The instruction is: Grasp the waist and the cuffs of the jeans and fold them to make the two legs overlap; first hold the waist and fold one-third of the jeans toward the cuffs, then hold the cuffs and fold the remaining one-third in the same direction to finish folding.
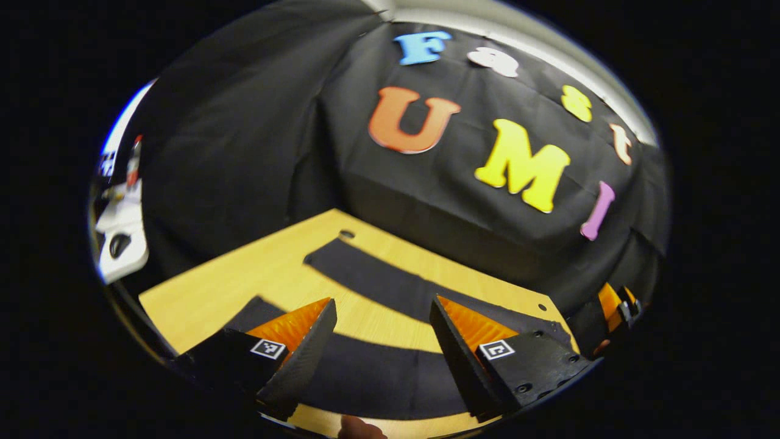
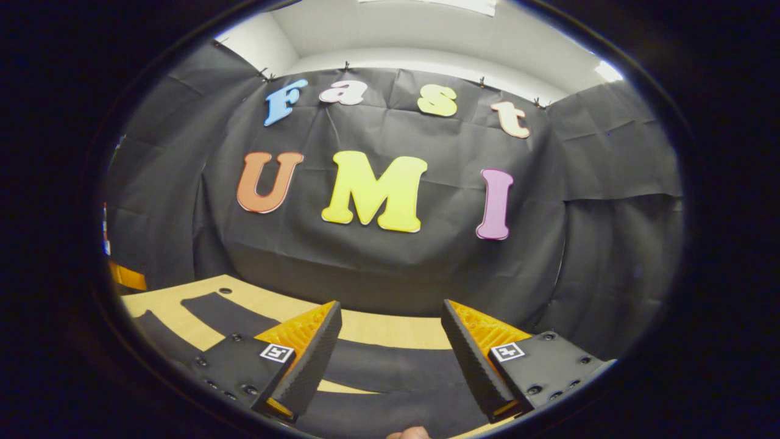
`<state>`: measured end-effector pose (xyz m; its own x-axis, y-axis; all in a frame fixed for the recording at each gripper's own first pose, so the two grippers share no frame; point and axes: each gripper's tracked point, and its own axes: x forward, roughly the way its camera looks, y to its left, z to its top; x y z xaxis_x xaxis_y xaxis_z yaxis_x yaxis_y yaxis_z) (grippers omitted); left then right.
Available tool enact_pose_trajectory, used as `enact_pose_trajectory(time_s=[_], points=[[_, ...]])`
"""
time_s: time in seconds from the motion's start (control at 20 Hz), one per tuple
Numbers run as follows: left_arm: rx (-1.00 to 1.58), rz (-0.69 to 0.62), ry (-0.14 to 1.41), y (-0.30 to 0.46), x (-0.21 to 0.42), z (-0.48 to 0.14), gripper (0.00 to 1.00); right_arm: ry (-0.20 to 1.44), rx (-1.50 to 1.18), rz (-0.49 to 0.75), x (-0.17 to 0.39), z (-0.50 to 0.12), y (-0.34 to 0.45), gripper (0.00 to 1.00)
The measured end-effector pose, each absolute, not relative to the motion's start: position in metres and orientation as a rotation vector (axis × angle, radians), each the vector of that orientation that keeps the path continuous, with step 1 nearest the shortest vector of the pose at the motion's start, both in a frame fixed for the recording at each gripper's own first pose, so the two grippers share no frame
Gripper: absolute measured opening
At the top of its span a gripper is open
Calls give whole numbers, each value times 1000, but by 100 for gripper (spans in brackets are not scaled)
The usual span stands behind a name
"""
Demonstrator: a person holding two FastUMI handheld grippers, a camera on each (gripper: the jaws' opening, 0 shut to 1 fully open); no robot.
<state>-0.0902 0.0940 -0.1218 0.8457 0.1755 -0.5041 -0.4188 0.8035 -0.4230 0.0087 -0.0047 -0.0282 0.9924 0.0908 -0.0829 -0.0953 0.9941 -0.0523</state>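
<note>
Both tools (image 1: pixel 382 341) (image 2: pixel 390 360) open above jeans (image 1: pixel 378 283), waist & cuffs cut off.

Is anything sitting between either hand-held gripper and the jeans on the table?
Nothing visible. The dark jeans lie flat on the wooden table, legs apart. The left hand-held gripper and right hand-held gripper are open above them, with only bare tabletop and fabric ahead.
</note>
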Motion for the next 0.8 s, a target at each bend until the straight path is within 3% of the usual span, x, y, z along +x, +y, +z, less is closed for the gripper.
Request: enact_pose_trajectory(time_s=[0.4,0.8], points=[[-1113,657,747,147,-178,-219,98,140,-80,49,2,-44,-36,100],[-1315,723,757,161,-171,-239,98,172,-112,-19,-1,-47,-78,100]])
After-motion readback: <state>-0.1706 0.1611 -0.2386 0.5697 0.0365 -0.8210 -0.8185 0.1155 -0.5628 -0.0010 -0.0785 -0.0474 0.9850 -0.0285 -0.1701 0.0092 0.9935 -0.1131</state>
